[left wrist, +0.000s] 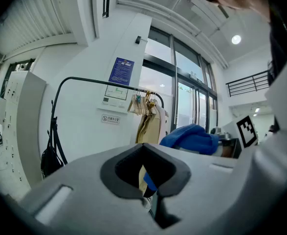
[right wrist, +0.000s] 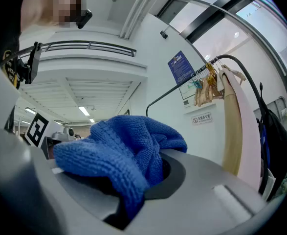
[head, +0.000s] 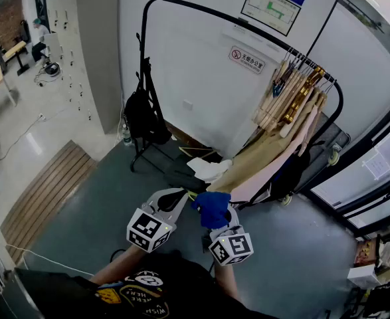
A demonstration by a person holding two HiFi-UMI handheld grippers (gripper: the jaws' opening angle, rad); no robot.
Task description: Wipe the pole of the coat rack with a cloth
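Note:
The coat rack's black pole (head: 143, 52) rises at the left, arches over and comes down at the right; it also shows in the left gripper view (left wrist: 84, 79) and the right gripper view (right wrist: 241, 65). My right gripper (head: 216, 223) is shut on a bunched blue cloth (head: 212, 207), which fills its jaws (right wrist: 119, 153). My left gripper (head: 171, 199) is beside it on the left, shut and holding nothing (left wrist: 145, 173). Past the left jaws the blue cloth (left wrist: 192, 138) shows to the right. Both grippers are low in front of the rack, away from the pole.
A black backpack (head: 143, 117) hangs on the left upright. Wooden hangers with beige garments (head: 293, 105) crowd the right end. White cloth (head: 208, 169) lies on the rack's base. Grey lockers (head: 92, 45) and a wooden slat platform (head: 45, 191) stand at the left; glass doors (head: 381, 171) are on the right.

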